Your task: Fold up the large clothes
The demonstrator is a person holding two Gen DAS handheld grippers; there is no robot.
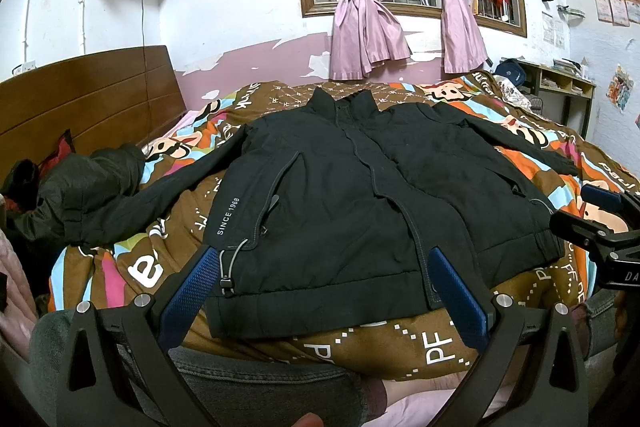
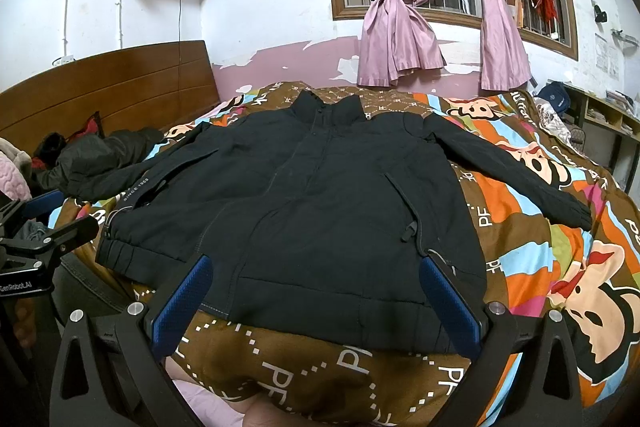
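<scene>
A black jacket (image 1: pixel 360 187) lies spread flat, front up, on a bed covered by a brown cartoon-print quilt (image 1: pixel 400 343). Its collar points toward the far wall and window, its hem runs along the near side of the bed, and both sleeves are stretched out to either side. The left sleeve (image 1: pixel 160 195) reaches toward a heap of dark clothing (image 1: pixel 80 187) piled by the wooden headboard (image 1: pixel 88 95); the right sleeve (image 2: pixel 520 179) lies across the quilt with open bedding all round its cuff. A strip of bare quilt shows between the hem and the near bed edge, and wide open quilt lies to the right of the jacket. Pink curtains (image 2: pixel 400 7) hang tied at the barred window beyond the bed.

The left gripper (image 1: pixel 320 291) hovers over the hem at the jacket's left front corner, near the drawcord toggle, its blue-padded fingers spread wide apart and holding nothing. The right gripper (image 2: pixel 316 299) hovers over the hem on the right side, fingers likewise spread wide with nothing between them. Both point forward along the jacket toward the collar, tilted slightly down. Each one shows at the edge of the other's view, side by side and well apart. Whether the pads touch the fabric cannot be told.
</scene>
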